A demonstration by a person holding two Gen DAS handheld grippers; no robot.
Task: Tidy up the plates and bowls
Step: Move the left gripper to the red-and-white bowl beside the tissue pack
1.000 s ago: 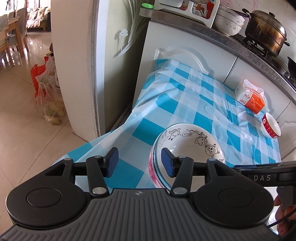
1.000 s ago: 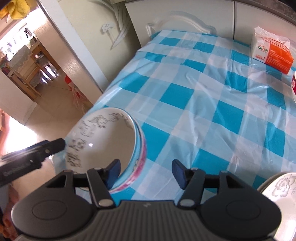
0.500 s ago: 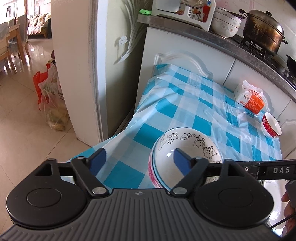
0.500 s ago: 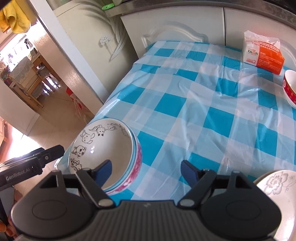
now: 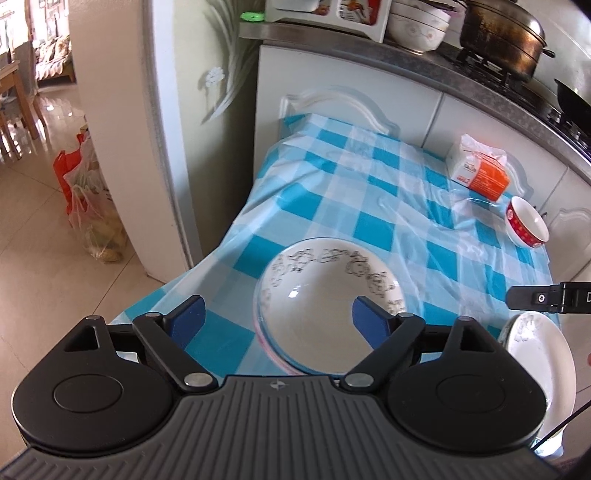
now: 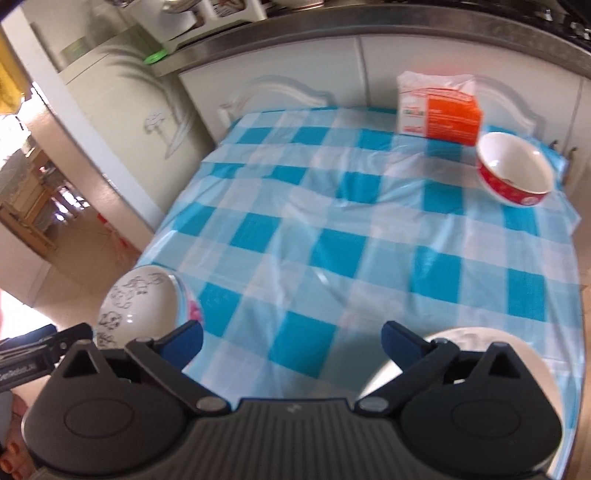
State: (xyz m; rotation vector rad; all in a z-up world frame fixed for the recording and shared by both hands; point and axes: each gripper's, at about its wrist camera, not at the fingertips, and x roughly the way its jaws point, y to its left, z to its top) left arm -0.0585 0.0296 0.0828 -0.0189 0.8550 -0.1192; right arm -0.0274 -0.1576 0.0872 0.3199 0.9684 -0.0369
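Note:
A white bowl with cartoon animals (image 5: 328,295) sits nested in blue- and pink-rimmed bowls at the table's near left corner. My left gripper (image 5: 277,314) hovers over its left rim, jaws opening wide, pads touching nothing. My right gripper (image 6: 291,332) is over bare tablecloth to the right of that bowl stack (image 6: 140,306), jaws also opening, nothing between them. A white flowered plate (image 6: 480,343) lies partly hidden under its right finger; the plate (image 5: 539,354) also shows at the left view's right edge. A red bowl (image 6: 513,170) stands far right.
A blue-checked cloth covers the table (image 5: 369,206). An orange-and-white tissue pack (image 6: 439,107) lies at the back by the white cabinets. A pot (image 5: 502,33) and bowls (image 5: 417,26) sit on the counter. Plastic bags (image 5: 92,206) stand on the floor to the left.
Both grippers' jaws have spread wide and drawn back from the cartoon bowl's rim. The right gripper has swung rightward, so the red bowl and white plate now show.

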